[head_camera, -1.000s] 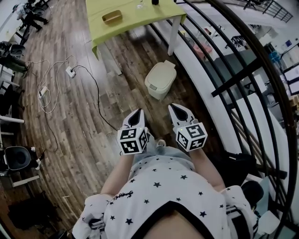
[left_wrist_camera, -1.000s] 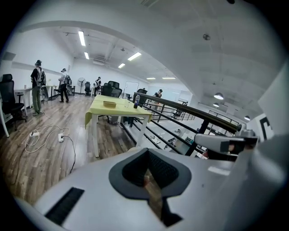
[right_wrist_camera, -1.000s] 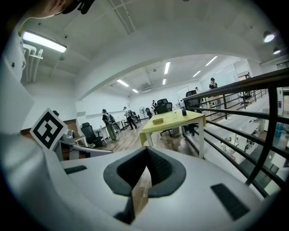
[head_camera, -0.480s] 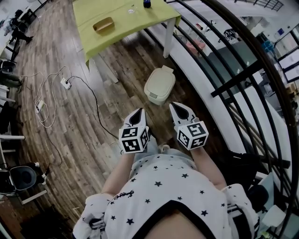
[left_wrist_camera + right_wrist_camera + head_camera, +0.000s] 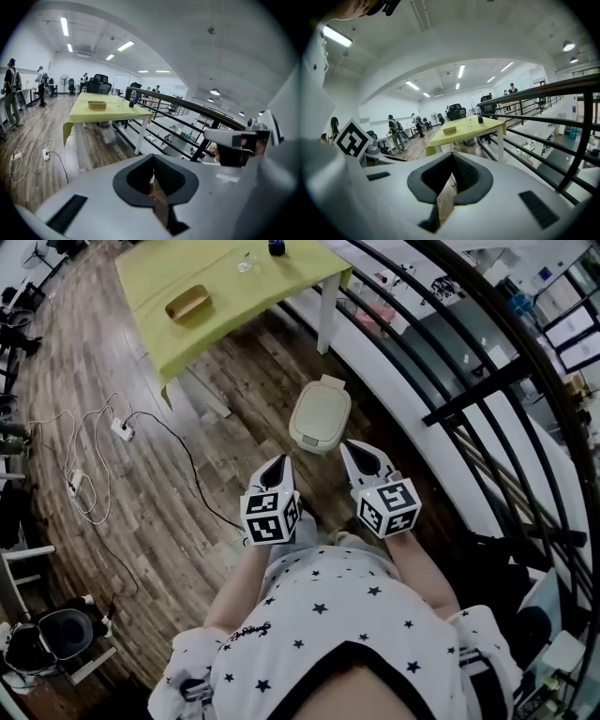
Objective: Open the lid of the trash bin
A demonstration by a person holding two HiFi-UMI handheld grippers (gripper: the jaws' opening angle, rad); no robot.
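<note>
Left fingers [image 5: 171, 180]: are pressing together at the tips, clenched on nothing.
Right fingers [image 5: 465, 176]: are likewise meeting along a thin seam, with nothing between them.
Grippers: the left gripper [image 5: 275, 468] and right gripper [image 5: 358, 457] are hanging side by side in front of the person's waist, both pointing forward.
Trash bin [image 5: 319, 418]: is sitting on the wooden floor [image 5: 141, 484], ahead of and below both grippers, between the leg of the yellow-green worktop [image 5: 281, 282] and the black railing [image 5: 487, 381].
Lid [image 5: 321, 401]: is lying flat and closed.
Direction from fingers: the bin is lying forward and down, roughly midway between the two grippers; in the head view the right one is looking slightly nearer.
Long axis: the lid is running away from the person, tilting a little rightward; the tab at its far end is probably the hinge, so the near edge is likely the one to lift.
Gripper views: both are looking out level over the room and are not showing the bin.
Step in hand: approaching; reaching the lid is calling for a clear drop downward, and neither gripper is touching it yet.
</note>
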